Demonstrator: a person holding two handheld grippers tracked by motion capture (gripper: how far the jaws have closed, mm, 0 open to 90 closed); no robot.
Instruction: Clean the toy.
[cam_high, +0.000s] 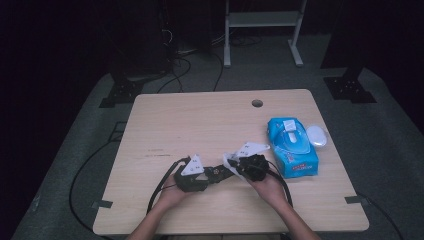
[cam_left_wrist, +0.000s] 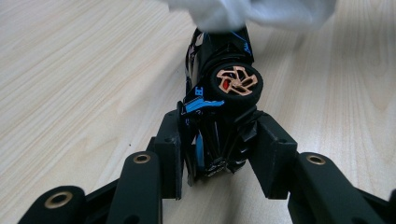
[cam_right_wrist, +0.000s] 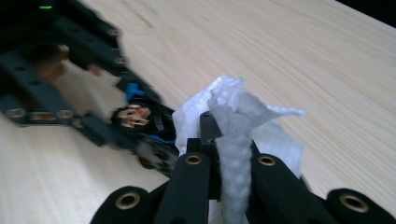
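Hands at the table's near edge: left gripper (cam_left_wrist: 218, 154) has its jaws clamped on a black toy car (cam_left_wrist: 219, 93), held just above the table (cam_high: 200, 120). Right gripper (cam_right_wrist: 229, 154) pinches a white wipe (cam_right_wrist: 233, 116) touching the car's far end; blue wipes pack (cam_high: 292, 145) lies farther right.

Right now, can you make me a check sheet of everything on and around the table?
Surface: pale wooden table with a round hole near its far edge.
Job's things: black toy car with blue trim and copper wheels; white wipe touching its far end.
Clutter: blue pack of wipes at the right, a white oval thing beside it.
Grippers: left gripper shut on the toy car; right gripper shut on the wipe.
Cables: black cable trailing from the left gripper; more on the floor.
Surroundings: grey floor, white frame, dark room.
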